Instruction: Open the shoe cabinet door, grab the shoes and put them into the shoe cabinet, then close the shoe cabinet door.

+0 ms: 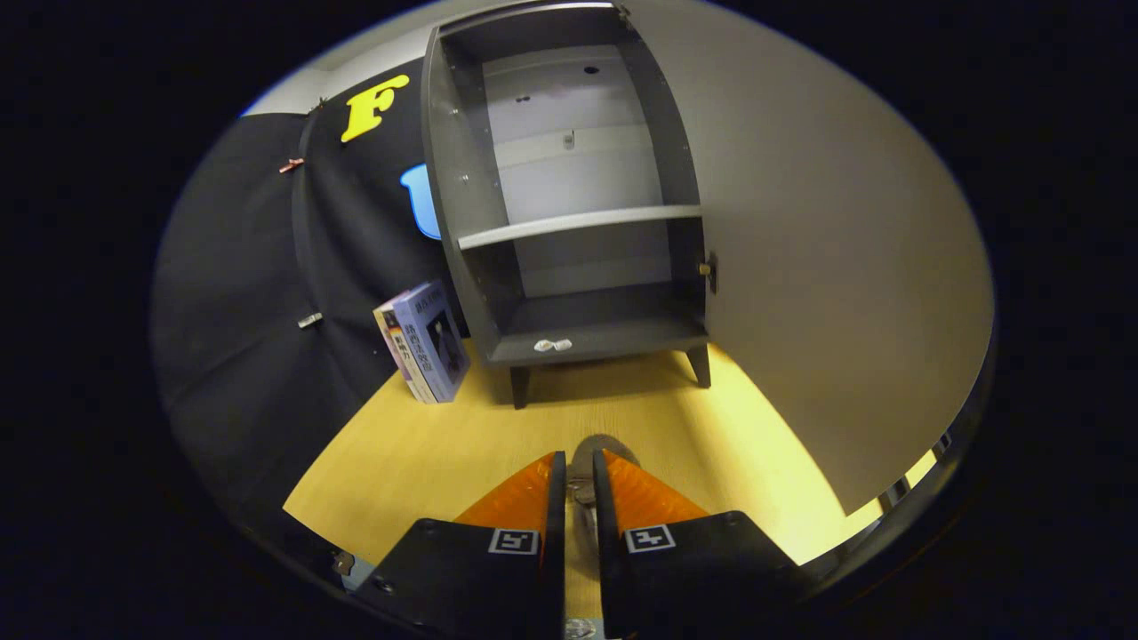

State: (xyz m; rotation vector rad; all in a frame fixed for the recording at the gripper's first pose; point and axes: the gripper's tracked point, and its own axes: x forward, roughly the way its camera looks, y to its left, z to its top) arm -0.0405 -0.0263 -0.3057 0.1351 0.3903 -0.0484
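The shoe cabinet stood on the yellow wooden floor well beyond the fingers, its door swung wide open to the right. Inside, one shelf divided the cabinet, and both compartments were bare apart from a small pale object on the front edge of the bottom board. Two books leaned against the black cloth wall just left of the cabinet. The gripper had its fingers close together, clamped on a grey shoe, whose rounded end showed just past the fingertips.
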